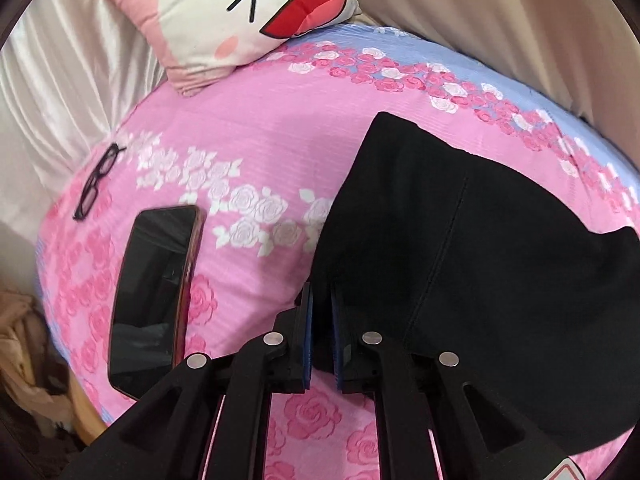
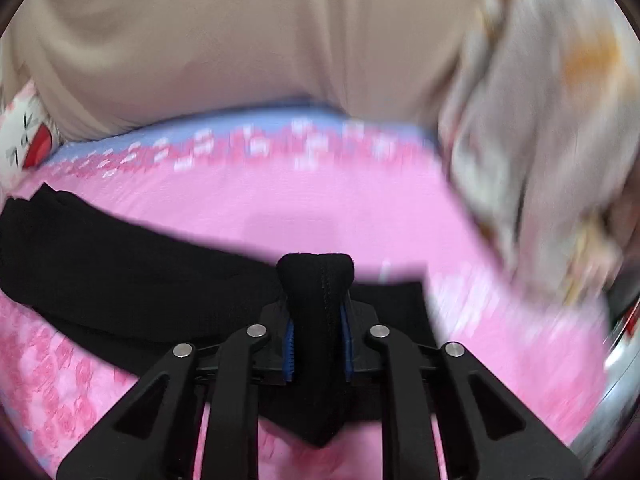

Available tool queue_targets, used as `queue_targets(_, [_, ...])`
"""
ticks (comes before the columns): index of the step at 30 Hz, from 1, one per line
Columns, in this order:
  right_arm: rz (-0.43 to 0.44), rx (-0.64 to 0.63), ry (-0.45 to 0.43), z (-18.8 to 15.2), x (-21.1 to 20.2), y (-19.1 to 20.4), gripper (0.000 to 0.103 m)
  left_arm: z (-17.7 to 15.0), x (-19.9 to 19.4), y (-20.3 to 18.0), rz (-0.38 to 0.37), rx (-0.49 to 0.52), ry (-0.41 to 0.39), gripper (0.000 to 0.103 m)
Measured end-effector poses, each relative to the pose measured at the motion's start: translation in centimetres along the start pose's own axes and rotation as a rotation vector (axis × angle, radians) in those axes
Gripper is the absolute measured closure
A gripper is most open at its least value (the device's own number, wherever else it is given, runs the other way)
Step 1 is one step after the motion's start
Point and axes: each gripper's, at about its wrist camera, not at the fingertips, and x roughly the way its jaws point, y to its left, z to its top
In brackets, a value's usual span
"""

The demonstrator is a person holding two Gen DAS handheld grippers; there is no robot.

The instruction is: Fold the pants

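Pants (image 1: 460, 240), black, lie spread on the pink rose bedsheet (image 1: 248, 128), with one end reaching toward the blue border and the rest running off to my right. My left claw (image 1: 320, 320) has its two blue pads close together with a thin slot between them; its tips sit right at the near edge of the cloth, and from this view I cannot tell whether any fabric is truly pinched. My right claw (image 2: 318, 320) is clamped on a bunched hem or seam end of the pants (image 2: 120, 256), a thick knob of black cloth poking up between the blue pads, with the stitching plain to see. From that grip the leg trails away to my left in a long band across the sheet, and a flat piece lies just under the claw.

I judge the fold barely begun: the garment looks laid out lengthwise, perhaps with one leg over the other, but no crosswise fold shows yet. What is left, I think, is carrying the held end over toward the other end, squaring the edges, then halving again.

A phone (image 1: 156, 296) and glasses (image 1: 98, 180) rest on the sheet to the left, well apart from the cloth, and a cartoon pillow (image 1: 236, 12) leans at the far side.
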Motion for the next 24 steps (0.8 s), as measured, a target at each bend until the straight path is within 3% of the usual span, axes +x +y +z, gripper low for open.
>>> queue_targets(1, [-0.016, -0.021, -0.041, 1.0, -0.8, 0.3, 0.087, 0.0, 0.3, 0.0, 0.013, 0.002, 0.005, 0.095])
queue_targets(3, [-0.070, -0.103, -0.210, 4.1, -4.3, 1.4, 0.087, 0.0, 0.6, -0.3, 0.028, 0.002, 0.007, 0.092])
queue_targets(4, [-0.138, -0.207, -0.292, 4.4, -6.0, 2.7, 0.084, -0.3, 0.8, -0.4, 0.031, 0.004, 0.011, 0.092])
queue_targets(5, [-0.183, -0.283, -0.307, 3.9, -6.4, 3.4, 0.074, -0.5, 0.9, -0.5, 0.034, 0.005, 0.009, 0.091])
queue_targets(6, [-0.207, -0.341, -0.262, 2.8, -5.9, 3.6, 0.069, -0.7, 1.0, -0.5, 0.036, 0.005, 0.005, 0.090])
queue_targets(7, [-0.216, -0.380, -0.141, 0.5, -4.5, 3.1, 0.057, -1.1, 0.9, -0.5, 0.035, 0.011, -0.008, 0.090])
queue_targets(8, [-0.230, -0.387, -0.063, -1.4, -3.7, 2.5, 0.051, -1.4, 0.9, -0.4, 0.033, 0.012, -0.016, 0.087])
queue_targets(10, [-0.273, -0.385, 0.078, -5.4, -2.9, 1.1, 0.051, -2.0, 0.9, 0.0, 0.031, 0.004, -0.019, 0.083])
queue_targets(11, [-0.293, -0.355, 0.136, -7.6, -3.3, 0.2, 0.049, -2.1, 0.8, 0.1, 0.030, -0.003, -0.021, 0.081])
queue_targets(13, [-0.273, -0.252, 0.160, -9.3, -4.7, -1.1, 0.045, -2.2, 0.5, 0.2, 0.025, -0.024, -0.024, 0.081])
queue_targets(14, [-0.242, -0.150, 0.157, -9.7, -5.9, -2.2, 0.037, -2.3, 0.2, 0.2, 0.030, -0.042, -0.028, 0.081])
queue_targets(16, [-0.161, 0.043, 0.133, -9.1, -7.2, -3.9, 0.031, -2.2, -0.5, 0.4, 0.032, -0.106, -0.045, 0.079])
queue_targets(20, [0.025, 0.266, 0.106, -6.0, -7.2, -6.6, 0.030, -2.3, -2.5, 1.3, 0.023, -0.225, -0.086, 0.075])
queue_targets(24, [0.137, 0.488, 0.309, -5.9, -0.8, -9.7, 0.030, -2.8, -4.8, 0.8, 0.047, -0.209, -0.129, 0.075])
